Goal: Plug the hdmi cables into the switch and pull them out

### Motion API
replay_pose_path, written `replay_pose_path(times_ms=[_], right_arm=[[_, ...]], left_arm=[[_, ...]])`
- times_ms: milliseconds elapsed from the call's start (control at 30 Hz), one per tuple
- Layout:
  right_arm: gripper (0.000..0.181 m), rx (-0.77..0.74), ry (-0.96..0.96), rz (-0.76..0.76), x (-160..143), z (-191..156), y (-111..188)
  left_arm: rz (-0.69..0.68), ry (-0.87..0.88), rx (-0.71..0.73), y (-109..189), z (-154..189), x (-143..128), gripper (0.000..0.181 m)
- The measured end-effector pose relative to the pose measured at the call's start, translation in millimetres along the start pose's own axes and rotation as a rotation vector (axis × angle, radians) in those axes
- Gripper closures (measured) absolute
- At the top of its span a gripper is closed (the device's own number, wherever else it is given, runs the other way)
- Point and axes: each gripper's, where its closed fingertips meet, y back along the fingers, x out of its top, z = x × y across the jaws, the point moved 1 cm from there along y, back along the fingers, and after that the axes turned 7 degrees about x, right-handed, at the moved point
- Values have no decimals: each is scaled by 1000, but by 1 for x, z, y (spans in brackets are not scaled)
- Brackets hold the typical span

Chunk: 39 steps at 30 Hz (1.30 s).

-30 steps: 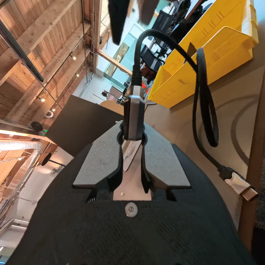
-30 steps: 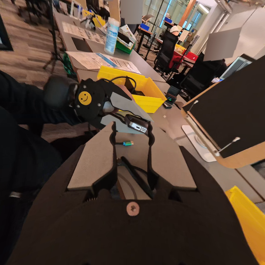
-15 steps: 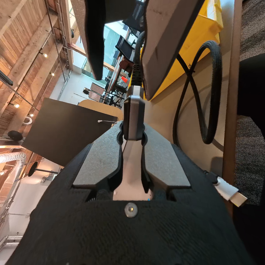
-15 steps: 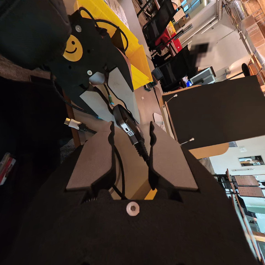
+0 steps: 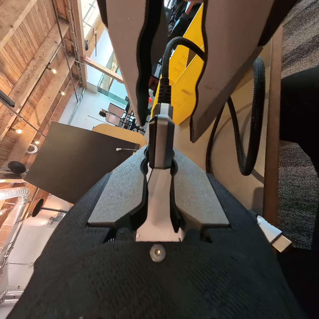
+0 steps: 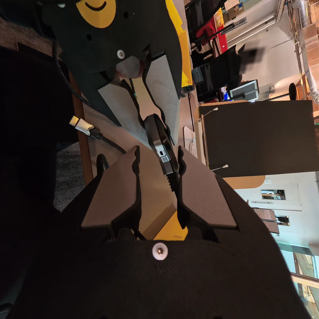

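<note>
My left gripper (image 5: pixel 159 155) is shut on the grey metal switch (image 5: pixel 160 138) and holds it above the table. A black braided hdmi cable (image 5: pixel 165 57) is plugged into the switch's far end by its plug (image 5: pixel 163 108). My right gripper (image 6: pixel 158 153) is open, and its fingers straddle that plug (image 6: pixel 171 179), which sits close to the right finger. In the left wrist view the right gripper (image 5: pixel 167 127) comes down from the top. In the right wrist view the left gripper (image 6: pixel 155 131) holds the switch (image 6: pixel 158 141). A loose silver hdmi plug (image 5: pixel 272 233) lies at the table edge and also shows in the right wrist view (image 6: pixel 82 126).
The tan table (image 5: pixel 224 181) carries a loop of black cable (image 5: pixel 245 138). Yellow bins (image 5: pixel 183 89) stand behind it. A black panel on a wooden board (image 6: pixel 259 138) stands to one side. Grey carpet (image 5: pixel 296 172) lies past the table edge. The tips of both grippers are at nearly the same place.
My right gripper has moved in toward the switch, still open, and now its fingers flank the plugged cable end. My left gripper has kept its hold on the switch.
</note>
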Motion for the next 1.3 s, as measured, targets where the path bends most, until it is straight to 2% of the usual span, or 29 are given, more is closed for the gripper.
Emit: replay_pose_path(times_ms=[200, 500, 700, 867, 1000, 1133, 1300], right_arm=[[144, -8, 37, -8, -3, -1, -2], [143, 10, 17, 71, 0, 1, 8], [145, 11, 75, 50, 1, -5, 1], [160, -22, 112, 25, -1, -3, -1], [162, -36, 118, 49, 2, 0, 3], [163, -31, 53, 157, 7, 8, 17], [163, -30, -56, 352, 13, 22, 48]], left_arm=[[8, 8, -6, 0, 1, 1, 161], [24, 22, -19, 2, 1, 5, 162], [38, 5, -30, 3, 5, 8, 161], [41, -8, -37, 4, 8, 11, 161], [57, 85, -62, 6, 5, 14, 160], [79, 231, -88, 9, -4, 12, 158], [91, 285, -27, 12, -24, 9, 155]])
